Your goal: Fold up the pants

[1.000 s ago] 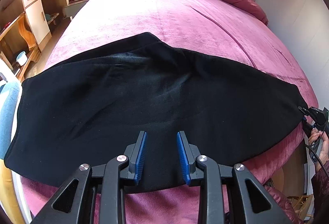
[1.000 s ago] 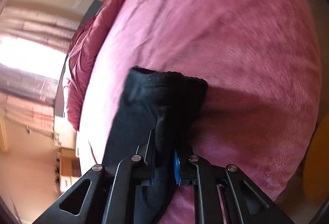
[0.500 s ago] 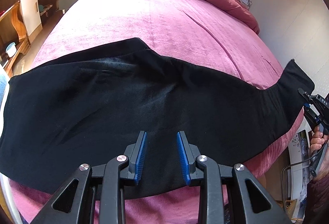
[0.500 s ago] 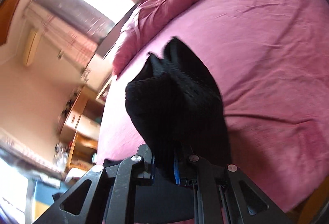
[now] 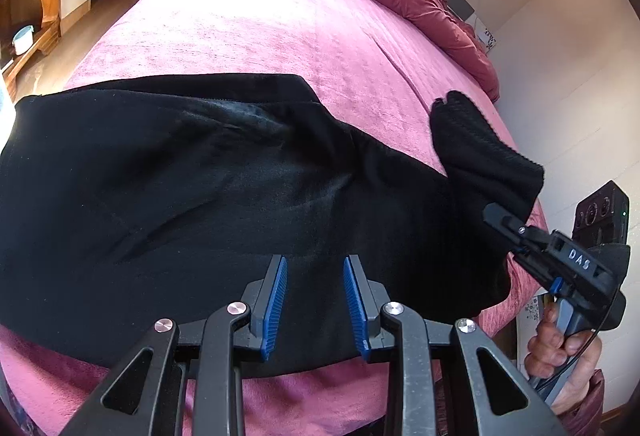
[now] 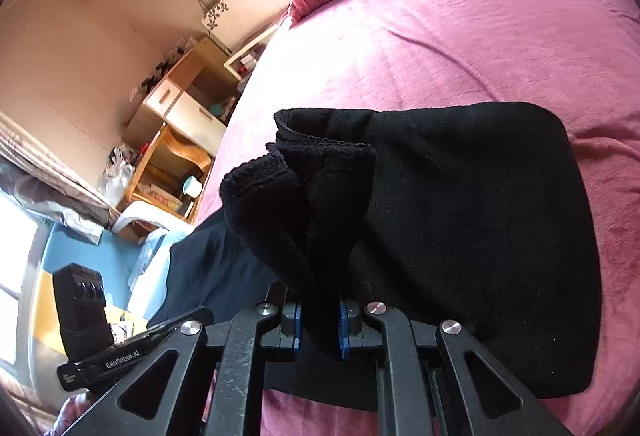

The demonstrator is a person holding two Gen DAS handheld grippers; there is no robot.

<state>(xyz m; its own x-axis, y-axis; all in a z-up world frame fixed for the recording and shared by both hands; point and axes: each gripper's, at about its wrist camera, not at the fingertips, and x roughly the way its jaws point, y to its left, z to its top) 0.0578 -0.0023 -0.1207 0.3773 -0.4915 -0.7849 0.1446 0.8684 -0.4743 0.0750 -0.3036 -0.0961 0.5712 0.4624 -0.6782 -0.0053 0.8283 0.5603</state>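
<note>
The right gripper [image 6: 320, 328] clamps the bunched leg cuffs [image 6: 304, 187] of the black pants [image 5: 192, 203], its blue pads pressed on the cloth, holding them lifted so the leg end can travel over toward the waist. Ahead of and below it the rest of the garment lies spread on the pink bed [image 5: 280, 27]. The left gripper [image 5: 314, 300] hovers over the near edge of the pants with its jaws partly apart and nothing between them, seemingly placed to pin or steady the fold line.
</note>
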